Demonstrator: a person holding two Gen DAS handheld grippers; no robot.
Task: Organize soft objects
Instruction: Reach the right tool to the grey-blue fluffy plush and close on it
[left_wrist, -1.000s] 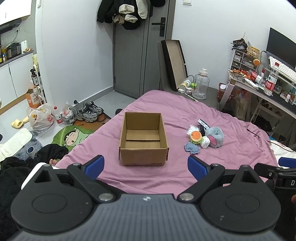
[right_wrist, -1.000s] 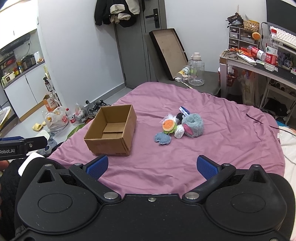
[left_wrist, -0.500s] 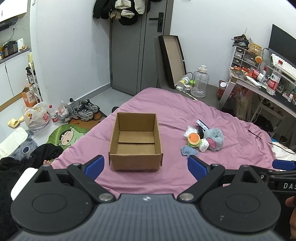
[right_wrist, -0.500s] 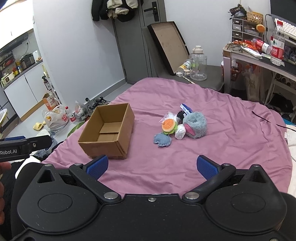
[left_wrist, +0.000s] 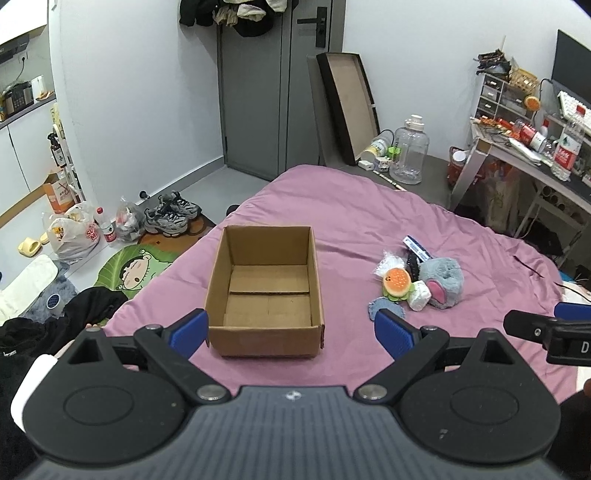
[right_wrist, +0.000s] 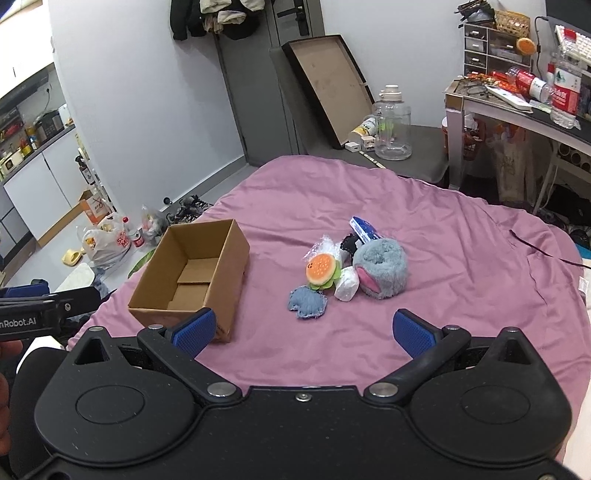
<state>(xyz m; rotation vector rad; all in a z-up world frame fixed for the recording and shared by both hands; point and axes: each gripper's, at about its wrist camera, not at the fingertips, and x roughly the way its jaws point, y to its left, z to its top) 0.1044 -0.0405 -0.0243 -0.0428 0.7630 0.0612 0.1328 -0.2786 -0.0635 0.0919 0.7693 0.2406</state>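
Jaws of the left gripper (left_wrist: 291, 328) are seen spread wide and empty in the left wrist view, held above the near edge of the bed (left_wrist: 351, 206). An open cardboard box (left_wrist: 266, 291) is found directly ahead on the purple bedcover, nothing visible inside. A cluster of soft toys lies to its right, well apart from it: a burger plush (left_wrist: 397, 280), a grey furry plush (left_wrist: 443, 282) and a blue fabric patch (left_wrist: 386, 308).

From the right wrist view, the right gripper (right_wrist: 303, 330) is likewise recorded with jaws wide apart, nothing held. The box (right_wrist: 195, 273) is placed ahead to the left; the burger plush (right_wrist: 321, 271), grey furry plush (right_wrist: 380, 271) and blue patch (right_wrist: 307, 302) lie straight ahead, touching one another.
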